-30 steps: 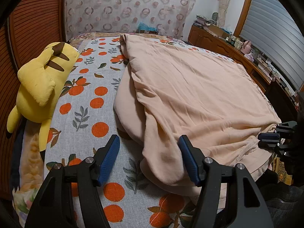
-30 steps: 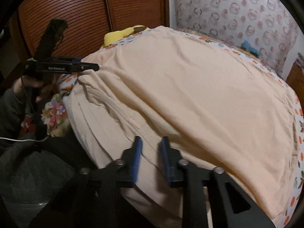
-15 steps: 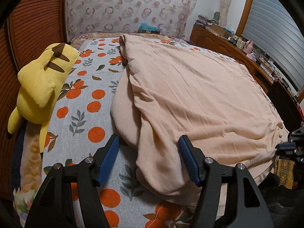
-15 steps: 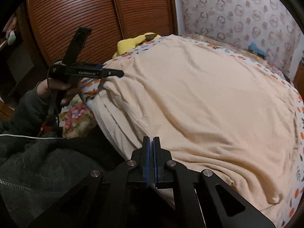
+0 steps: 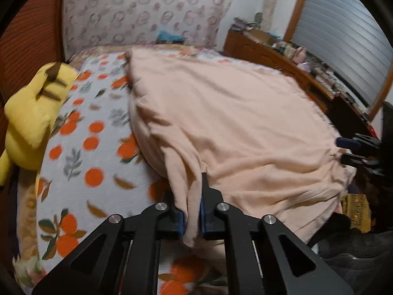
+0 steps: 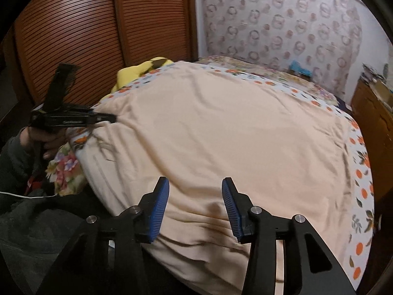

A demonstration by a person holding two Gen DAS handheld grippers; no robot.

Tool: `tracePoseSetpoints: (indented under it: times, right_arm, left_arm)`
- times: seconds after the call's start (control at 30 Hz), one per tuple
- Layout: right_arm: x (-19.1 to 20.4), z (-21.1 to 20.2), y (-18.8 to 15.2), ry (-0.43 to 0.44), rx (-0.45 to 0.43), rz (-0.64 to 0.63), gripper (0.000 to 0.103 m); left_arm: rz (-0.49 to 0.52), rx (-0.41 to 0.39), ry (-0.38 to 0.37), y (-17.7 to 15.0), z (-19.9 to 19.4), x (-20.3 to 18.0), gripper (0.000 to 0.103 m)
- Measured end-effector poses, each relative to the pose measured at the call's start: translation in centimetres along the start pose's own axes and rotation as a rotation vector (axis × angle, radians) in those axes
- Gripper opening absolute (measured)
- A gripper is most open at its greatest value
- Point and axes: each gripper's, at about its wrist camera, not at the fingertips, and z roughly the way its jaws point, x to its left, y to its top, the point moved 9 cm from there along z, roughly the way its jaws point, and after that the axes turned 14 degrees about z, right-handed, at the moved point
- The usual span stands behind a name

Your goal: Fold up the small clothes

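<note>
Pinching soft peach garment (image 5: 233, 132), left tool (image 5: 191, 211) bunches wrinkled fabric

Home bedroom: bed (image 5: 103, 167), wardrobe doors (image 6: 98, 32), cluttered dresser (image 5: 270, 49).

plush toy (image 5: 29, 113) cropped, dresser clutter (image 5: 304, 56) blurred

Soft matt peach cloth garment (image 5: 235, 127); plush yellow toy (image 5: 32, 113); ribbed glossy wooden doors (image 6: 73, 36); printed cotton bedsheet (image 5: 83, 147)
</note>
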Motion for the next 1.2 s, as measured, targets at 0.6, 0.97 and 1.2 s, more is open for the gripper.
tracePoseSetpoints:
  times: [0.6, 0.97, 1.2]
  right_arm:
    - [-11.6, -4.4, -3.2, -0.311, -0.078, 0.265, 0.064]
    - [-11.8, -6.4, -4.4, -0.322, -0.133, 0.339, 0.064]
    - [-12.9, -5.9, -3.4, -0.312, -0.140, 0.339, 0.064]
  left_arm:
    - [0.270, -0.151, -0.298, 15.9, 2.2, -16.4, 0.009]
    - [0.405, -0.066, -0.361, 17.2, 4.8, -24.2, 0.046]
    - [0.344, -0.092, -0.272, 15.9, 3.6, -20.6, 0.076]
